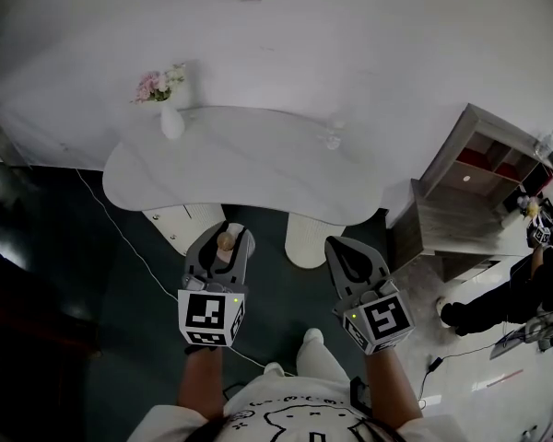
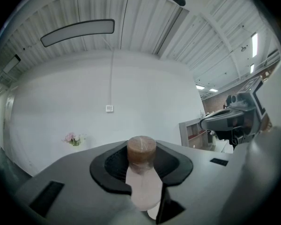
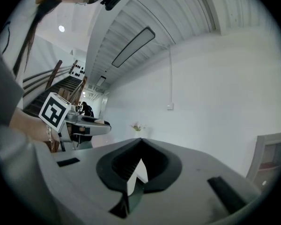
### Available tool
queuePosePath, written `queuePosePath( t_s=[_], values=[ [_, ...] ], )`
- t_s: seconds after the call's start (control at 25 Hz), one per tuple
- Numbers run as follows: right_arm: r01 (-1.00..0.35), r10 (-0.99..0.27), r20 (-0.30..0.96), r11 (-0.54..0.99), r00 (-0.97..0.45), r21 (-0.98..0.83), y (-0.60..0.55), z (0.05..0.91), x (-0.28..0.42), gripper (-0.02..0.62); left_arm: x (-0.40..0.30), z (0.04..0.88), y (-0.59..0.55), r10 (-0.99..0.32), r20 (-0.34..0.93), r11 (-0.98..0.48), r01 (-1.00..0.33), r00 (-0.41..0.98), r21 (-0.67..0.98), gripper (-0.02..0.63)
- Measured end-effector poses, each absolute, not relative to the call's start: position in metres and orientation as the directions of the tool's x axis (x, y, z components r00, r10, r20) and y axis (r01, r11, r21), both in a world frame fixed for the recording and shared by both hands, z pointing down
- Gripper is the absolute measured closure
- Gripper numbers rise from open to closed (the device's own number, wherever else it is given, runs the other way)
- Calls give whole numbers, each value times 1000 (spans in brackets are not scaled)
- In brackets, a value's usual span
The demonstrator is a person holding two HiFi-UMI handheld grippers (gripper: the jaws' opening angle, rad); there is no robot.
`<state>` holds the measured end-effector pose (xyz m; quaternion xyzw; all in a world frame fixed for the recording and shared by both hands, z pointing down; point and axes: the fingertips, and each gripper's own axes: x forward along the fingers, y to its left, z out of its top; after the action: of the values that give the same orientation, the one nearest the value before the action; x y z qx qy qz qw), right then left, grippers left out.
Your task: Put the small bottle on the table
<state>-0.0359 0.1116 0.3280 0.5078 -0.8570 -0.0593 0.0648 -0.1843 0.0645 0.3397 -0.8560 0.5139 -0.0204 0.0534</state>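
Observation:
My left gripper (image 1: 229, 238) is shut on a small pale bottle (image 1: 226, 244) with a brown cork top, held upright over the dark floor just before the white table (image 1: 249, 168). In the left gripper view the bottle (image 2: 141, 153) stands between the dark pads, its cork above them. My right gripper (image 1: 343, 249) hangs beside it to the right, jaws together with nothing held. In the right gripper view the right gripper (image 3: 140, 146) has its tips meeting, empty, and the left gripper (image 3: 79, 121) shows at the left.
A white vase of pink flowers (image 1: 170, 113) stands at the table's back left, and a small clear object (image 1: 333, 138) at its back right. A grey shelf unit (image 1: 470, 187) stands to the right, with a person (image 1: 516, 297) beyond it. A cable (image 1: 134, 251) crosses the floor.

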Motion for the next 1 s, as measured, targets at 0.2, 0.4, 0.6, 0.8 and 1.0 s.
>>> queuePosePath(
  t_s=[0.2, 0.4, 0.6, 0.8, 1.0],
  values=[
    [-867, -881, 37, 471, -472, 160, 84, 331, -18, 603, -169, 340, 37, -883, -25, -463, -879, 468, -116, 482],
    [-865, -875, 44, 483, -482, 139, 37, 340, 5, 603, -144, 346, -7, -884, -14, -462, -878, 467, -125, 482],
    [-862, -870, 54, 492, -490, 124, -24, 344, 27, 603, -117, 350, -67, -884, 6, -465, -876, 468, -125, 482],
    [-859, -866, 58, 500, -497, 107, -89, 346, 54, 603, -91, 352, -130, -887, 26, -460, -879, 461, -126, 482],
    [-847, -852, 67, 524, -520, 87, -154, 352, 77, 603, -69, 357, -188, -899, 38, -438, -890, 437, -128, 482]
  ],
)
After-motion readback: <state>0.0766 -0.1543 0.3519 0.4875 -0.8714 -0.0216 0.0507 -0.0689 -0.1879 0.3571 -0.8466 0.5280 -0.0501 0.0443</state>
